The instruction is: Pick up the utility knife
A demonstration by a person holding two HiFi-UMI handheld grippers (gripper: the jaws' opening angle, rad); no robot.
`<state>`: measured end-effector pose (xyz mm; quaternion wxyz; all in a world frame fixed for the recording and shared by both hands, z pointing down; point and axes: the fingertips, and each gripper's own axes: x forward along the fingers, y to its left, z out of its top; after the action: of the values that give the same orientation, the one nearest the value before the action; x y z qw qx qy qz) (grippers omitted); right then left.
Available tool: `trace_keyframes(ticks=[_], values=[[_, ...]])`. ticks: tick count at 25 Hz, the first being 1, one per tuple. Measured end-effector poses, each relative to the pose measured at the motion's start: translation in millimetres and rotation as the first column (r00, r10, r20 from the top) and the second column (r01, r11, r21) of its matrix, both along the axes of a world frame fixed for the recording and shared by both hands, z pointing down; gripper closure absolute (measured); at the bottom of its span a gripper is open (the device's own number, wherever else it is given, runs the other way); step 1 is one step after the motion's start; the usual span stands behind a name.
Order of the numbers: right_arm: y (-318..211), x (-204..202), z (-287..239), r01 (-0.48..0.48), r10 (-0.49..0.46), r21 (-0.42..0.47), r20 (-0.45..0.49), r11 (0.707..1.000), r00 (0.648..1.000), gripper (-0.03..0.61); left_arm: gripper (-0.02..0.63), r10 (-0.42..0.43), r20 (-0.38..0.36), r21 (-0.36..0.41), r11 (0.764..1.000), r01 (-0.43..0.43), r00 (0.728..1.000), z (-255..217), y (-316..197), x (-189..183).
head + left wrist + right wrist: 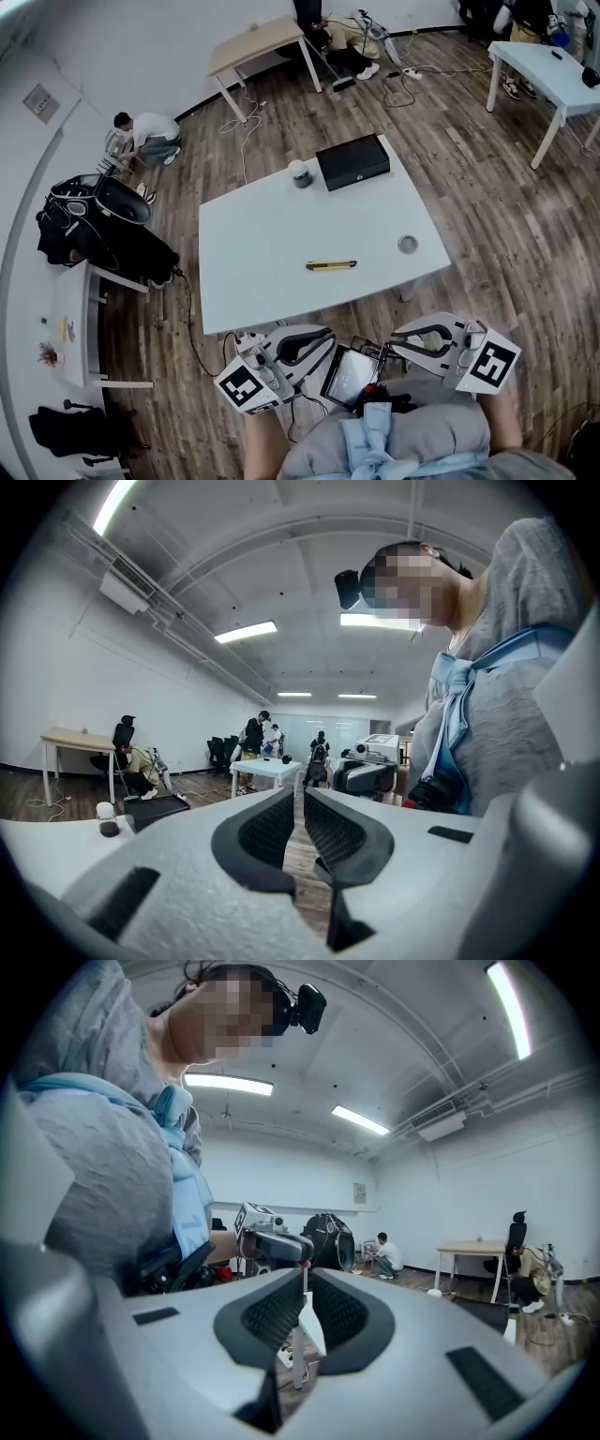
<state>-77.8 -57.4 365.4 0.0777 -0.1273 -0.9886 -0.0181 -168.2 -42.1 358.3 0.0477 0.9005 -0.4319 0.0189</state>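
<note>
On the smooth white rectangular table (262, 253), which stands on a brown wood-plank floor (487, 216), a small pale cylindrical cup (300, 173) is set at the far edge. What is in it cannot be told. Just beside it on the right lies a flat black rectangular case (352, 161) with its lid closed, so its contents are hidden. The slim yellow-and-black utility knife (331, 265) lies flat towards the table's near edge, lengthwise along it. It is well apart from the other things and touched by neither gripper. Near the right edge a small round grey metallic dish (408, 245) is placed.

Below the near edge, both grippers are held close to the person's body, pointing towards each other. The left gripper (326, 339) is of smooth white moulded plastic with black dimpled pads (267, 829). Its jaws are seen pressed together with nothing between them. The right gripper (397, 343), of the same make, has its pads (272, 1316) likewise closed to a sliver, and it holds nothing.
</note>
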Motion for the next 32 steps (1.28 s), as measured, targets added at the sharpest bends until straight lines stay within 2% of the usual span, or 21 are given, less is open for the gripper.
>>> trace_keyframes(ticks=[3, 6, 10, 13, 17, 22, 26, 32], values=[[-13.0, 0.6, 1.1, -0.006, 0.006, -0.016, 0.006, 1.000, 1.000, 0.548, 0.594, 0.000, 0.017, -0.023, 1.000, 0.000, 1.000, 9.0, -17.1, -3.5], [-24.1, 2.3, 0.1, -0.015, 0.015, -0.029, 0.017, 0.999, 1.000, 0.548, 0.594, 0.004, 0.047, -0.080, 0.997, 0.000, 0.999, 19.9, -34.5, -4.7], [-35.4, 8.4, 3.5, -0.030, 0.030, -0.039, 0.009, 0.999, 1.000, 0.548, 0.592, 0.048, 0.120, -0.102, 0.994, -0.036, 0.992, 36.9, -54.9, -7.0], [-41.4, 13.3, 8.9, -0.048, 0.048, -0.055, -0.001, 0.997, 0.999, 0.548, 0.585, 0.084, 0.156, -0.176, 0.983, -0.056, 0.984, 48.8, -66.0, -5.7], [-47.6, 16.6, 15.7, -0.064, 0.063, -0.064, -0.006, 0.996, 0.998, 0.548, 0.559, 0.162, 0.237, -0.187, 0.975, -0.119, 0.958, 68.7, -76.2, -11.3], [-54.8, 18.6, 19.4, -0.083, 0.082, -0.081, -0.008, 0.993, 0.997, 0.548, 0.508, 0.236, 0.312, -0.251, 0.955, -0.159, 0.920, 96.4, -91.5, -22.4], [-62.7, 23.5, 23.2, -0.107, 0.106, -0.083, -0.022, 0.991, 0.994, 0.548, 0.506, 0.260, 0.333, -0.306, 0.939, -0.157, 0.906, 114.3, -106.1, -33.2], [-68.4, 26.2, 27.9, -0.127, 0.124, -0.093, -0.037, 0.988, 0.992, 0.548, 0.505, 0.315, 0.385, -0.348, 0.920, -0.180, 0.867, 146.4, -119.7, -42.2]])
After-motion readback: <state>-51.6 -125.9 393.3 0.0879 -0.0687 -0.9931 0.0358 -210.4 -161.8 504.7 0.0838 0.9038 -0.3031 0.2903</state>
